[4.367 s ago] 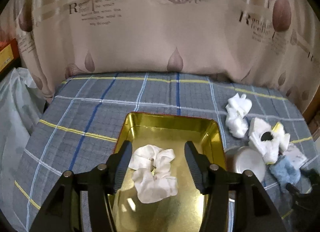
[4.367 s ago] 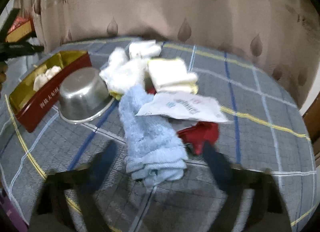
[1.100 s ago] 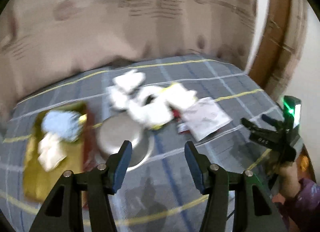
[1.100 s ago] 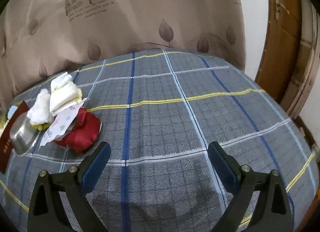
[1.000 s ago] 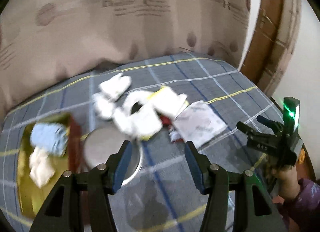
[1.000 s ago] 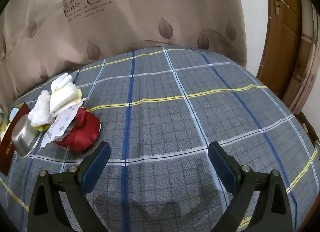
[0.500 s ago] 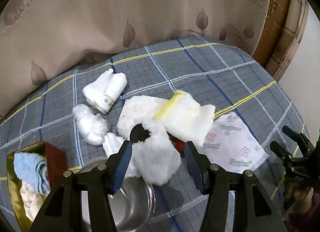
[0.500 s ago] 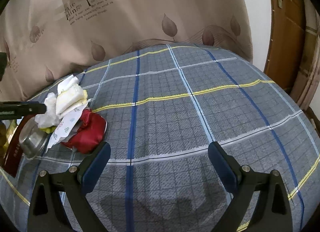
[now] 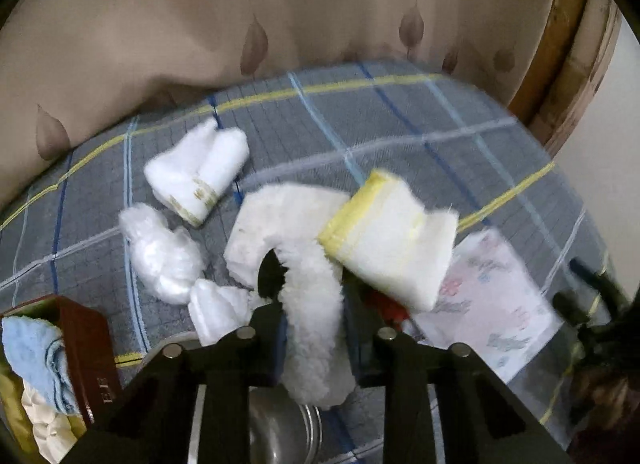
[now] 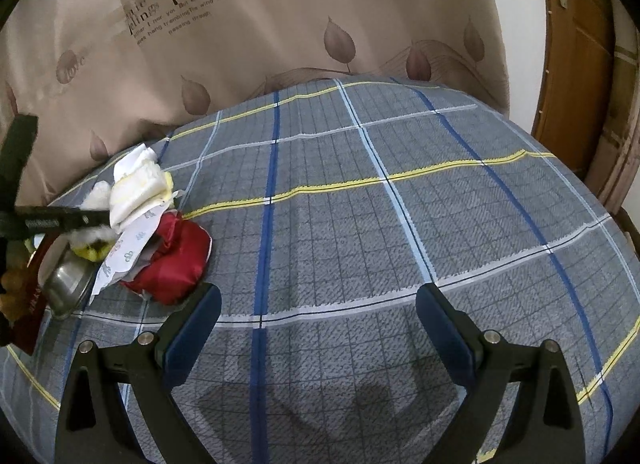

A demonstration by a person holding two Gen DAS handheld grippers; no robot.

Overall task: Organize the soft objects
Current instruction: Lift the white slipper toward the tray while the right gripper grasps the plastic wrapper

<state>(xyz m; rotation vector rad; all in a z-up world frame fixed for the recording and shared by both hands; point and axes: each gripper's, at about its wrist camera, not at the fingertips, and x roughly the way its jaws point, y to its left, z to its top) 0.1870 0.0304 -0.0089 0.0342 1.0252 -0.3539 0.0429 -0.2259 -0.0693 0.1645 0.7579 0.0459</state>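
Observation:
A pile of soft things lies on the checked cloth. My left gripper (image 9: 314,320) is closing its jaws on a white fluffy cloth (image 9: 312,296), and both pads touch its sides. Partly over that cloth lies a white towel with a yellow edge (image 9: 392,244). A rolled white towel (image 9: 200,175) and a crinkly white scrunchie (image 9: 160,252) lie to the left. The red tin (image 9: 86,352) at lower left holds a light blue towel (image 9: 32,356). My right gripper (image 10: 318,318) stands open over bare cloth, with a red cloth (image 10: 176,264) to its left.
A steel bowl (image 9: 280,428) sits just under the left gripper, beside the tin. A floral printed sheet (image 9: 492,304) covers part of the red cloth. A leaf-print curtain (image 10: 280,23) hangs behind the table, and a wooden door (image 10: 572,63) is at far right.
The left gripper has come down and closer to the pile, and its jaws have narrowed around the white fluffy cloth. The right gripper has stayed where it was.

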